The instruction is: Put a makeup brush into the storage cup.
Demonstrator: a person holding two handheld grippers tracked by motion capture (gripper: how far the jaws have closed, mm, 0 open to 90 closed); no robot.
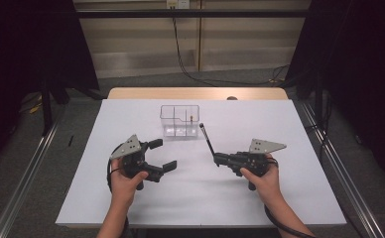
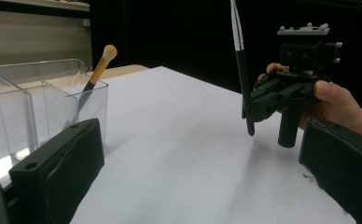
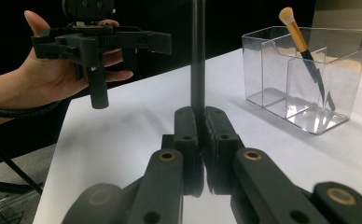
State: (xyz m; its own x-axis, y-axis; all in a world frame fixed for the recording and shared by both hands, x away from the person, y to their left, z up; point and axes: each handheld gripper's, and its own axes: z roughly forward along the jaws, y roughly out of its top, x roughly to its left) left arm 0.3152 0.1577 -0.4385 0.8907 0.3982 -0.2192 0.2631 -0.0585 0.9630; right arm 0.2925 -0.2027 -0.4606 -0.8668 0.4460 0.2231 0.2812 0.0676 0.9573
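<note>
One slim black brush clamped in my right gripper [image 1: 216, 159], its jaws pinched tight on the handle.

The brush [image 1: 207, 139] tilts up beside a clear plastic organizer [image 1: 180, 120] with compartments, where a second brush [image 3: 302, 45], orange-handled and cream-tipped, leans. My left gripper [image 1: 163, 154] hangs with jaws apart above the smooth white worktop [image 1: 260, 198].

Slim black brush [image 1: 207, 139], upright, clamped.
</note>
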